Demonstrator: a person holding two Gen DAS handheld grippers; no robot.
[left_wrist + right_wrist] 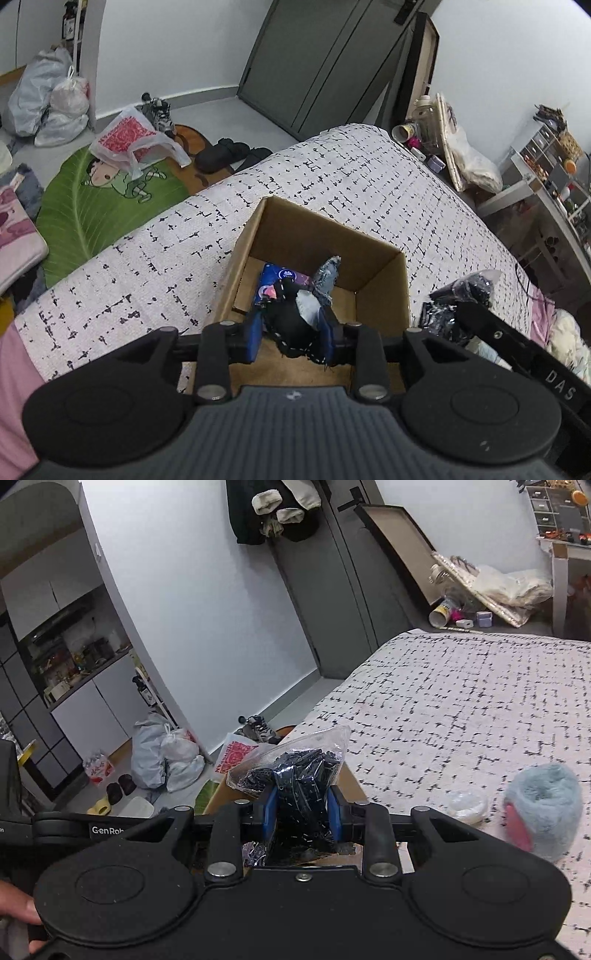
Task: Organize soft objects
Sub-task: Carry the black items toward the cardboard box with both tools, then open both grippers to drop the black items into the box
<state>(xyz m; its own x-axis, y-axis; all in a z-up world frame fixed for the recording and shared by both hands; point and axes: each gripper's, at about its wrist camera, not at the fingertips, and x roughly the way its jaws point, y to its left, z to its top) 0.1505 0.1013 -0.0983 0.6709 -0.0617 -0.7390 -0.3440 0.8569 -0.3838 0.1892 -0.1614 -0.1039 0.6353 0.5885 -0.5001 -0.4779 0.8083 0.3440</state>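
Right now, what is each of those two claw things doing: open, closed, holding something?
Left gripper: closed on a black and denim cloth bundle over the cardboard box.
Right gripper: closed on a clear bag of dark pieces.

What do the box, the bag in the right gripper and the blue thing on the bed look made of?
The box: plain brown corrugated cardboard, matte, with folded flaps. The bag: thin clear plastic film, glossy and crinkled, packed with small dark pieces. The blue plush item: long-pile synthetic fur by the look of it, fuzzy and matte, with a pink patch.
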